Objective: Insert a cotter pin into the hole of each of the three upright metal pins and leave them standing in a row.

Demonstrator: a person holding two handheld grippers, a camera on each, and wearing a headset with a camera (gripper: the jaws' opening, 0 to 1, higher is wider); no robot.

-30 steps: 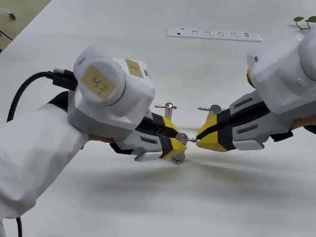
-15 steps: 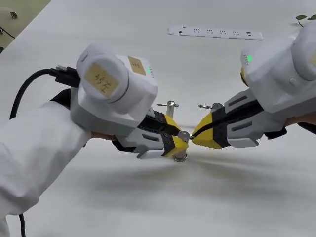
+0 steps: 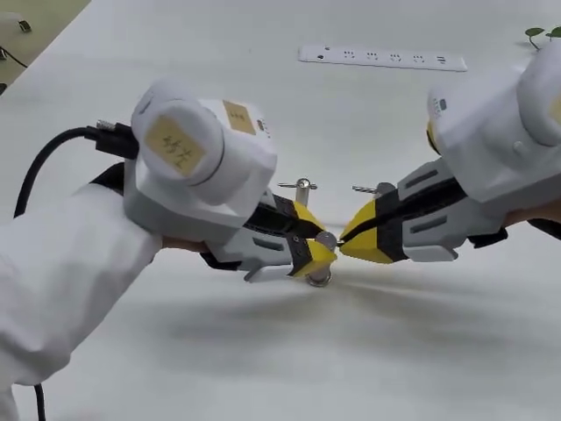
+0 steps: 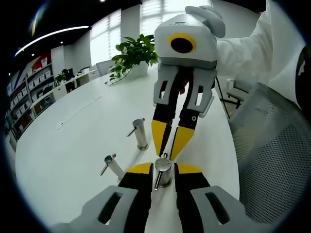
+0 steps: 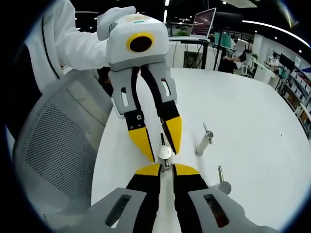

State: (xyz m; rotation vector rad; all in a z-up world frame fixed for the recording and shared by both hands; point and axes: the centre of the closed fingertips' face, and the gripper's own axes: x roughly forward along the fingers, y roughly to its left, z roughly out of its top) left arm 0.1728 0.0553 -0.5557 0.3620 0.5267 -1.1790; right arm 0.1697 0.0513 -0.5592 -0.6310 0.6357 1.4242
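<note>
An office: mesh chair (image 5: 58, 141), potted plant (image 4: 133, 51), monitor (image 5: 204, 22) and shelves (image 4: 26, 97) around a white table (image 4: 63, 155)

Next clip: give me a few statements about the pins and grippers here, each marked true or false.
1. The left gripper clamps an upright metal pin. True.
2. The two rear pins have empty holes. False: each carries a cotter pin crosswise.
3. The right gripper hangs wide open, away from the clamped pin. False: its tips are shut on another cotter pin right at that pin.
4. A power strip lies at the far side of the table. True.
</note>
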